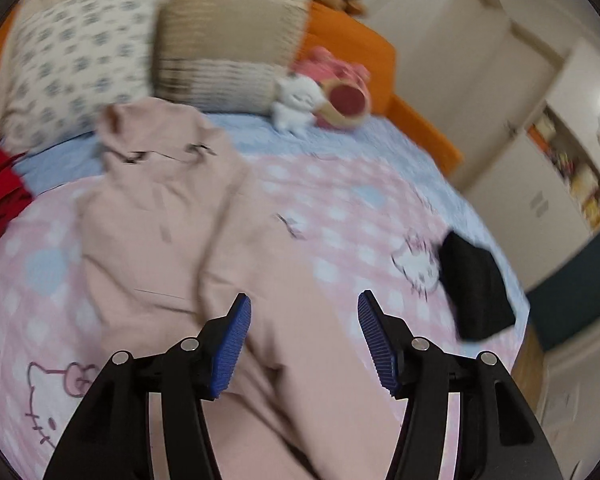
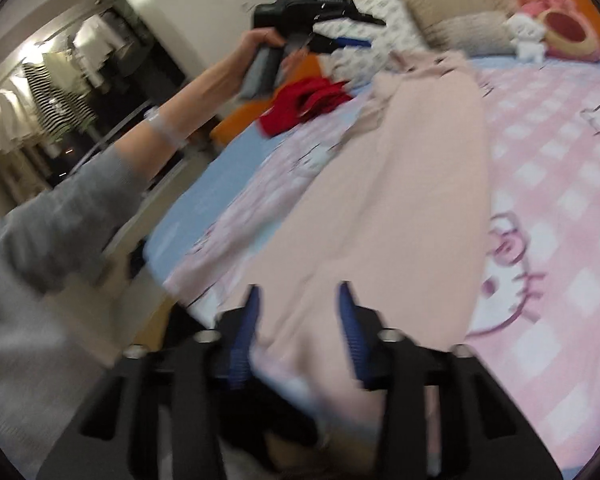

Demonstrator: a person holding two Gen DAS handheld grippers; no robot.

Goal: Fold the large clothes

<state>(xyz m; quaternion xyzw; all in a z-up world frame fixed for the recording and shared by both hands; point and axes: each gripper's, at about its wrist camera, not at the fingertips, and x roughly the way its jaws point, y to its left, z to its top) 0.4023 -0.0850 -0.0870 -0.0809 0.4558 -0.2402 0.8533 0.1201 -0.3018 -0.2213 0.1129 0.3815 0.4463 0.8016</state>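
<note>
Right now the pink garment is lying stretched out on the bed, its long axis running from the pillows down toward me, hooded end far, hem end near. My right hand-held gripper is sitting right at that near hem, jaws partly apart with cloth bunching between them; I'm judging it is about to pinch, though blur is hiding whether the pads are actually gripping. My left hand-held gripper is hovering wide open above the cloth, holding nothing, and in the right wrist view I'm seeing it raised well up over the far left side. So the right one is nearer the garment's end. Off to the sides, a red garment is lying near the pillows and a folded black one is resting at the bed's edge. Plush toys are sitting by the headboard.
</note>
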